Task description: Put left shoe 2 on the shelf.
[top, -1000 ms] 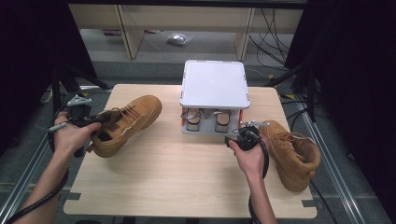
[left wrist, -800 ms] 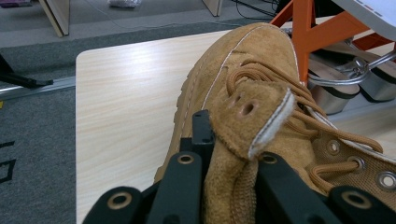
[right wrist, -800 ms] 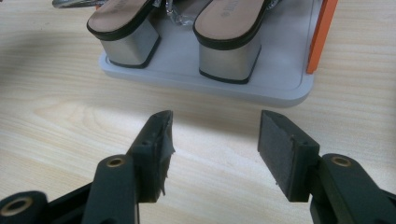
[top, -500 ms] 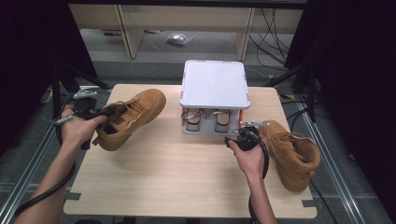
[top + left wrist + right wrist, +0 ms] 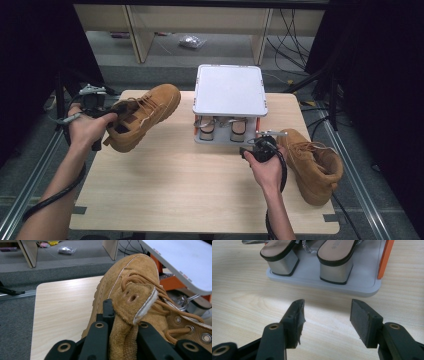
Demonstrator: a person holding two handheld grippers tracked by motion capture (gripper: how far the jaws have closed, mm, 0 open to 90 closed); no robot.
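A tan lace-up boot (image 5: 147,114) hangs tilted above the left part of the wooden table (image 5: 180,190), toe pointing away. My left gripper (image 5: 114,113) is shut on the tongue at its opening. In the left gripper view the black jaws (image 5: 125,321) pinch the suede tongue of the boot (image 5: 130,277). A second tan boot (image 5: 312,162) lies on the table at the right. Just left of it my right gripper (image 5: 257,145) stands open and low over the table. In the right gripper view nothing is between its jaws (image 5: 327,312).
A small shoe rack (image 5: 230,90) with a white top and orange posts stands at the table's back middle. A pair of block-heeled shoes (image 5: 283,258) sits on its grey base tray (image 5: 362,285). Shelf legs, cables and a plastic bag (image 5: 191,41) lie on the floor behind.
My left hand has raised the boot off the table and carried it a little farther away. The right hand and the second boot have stayed put.
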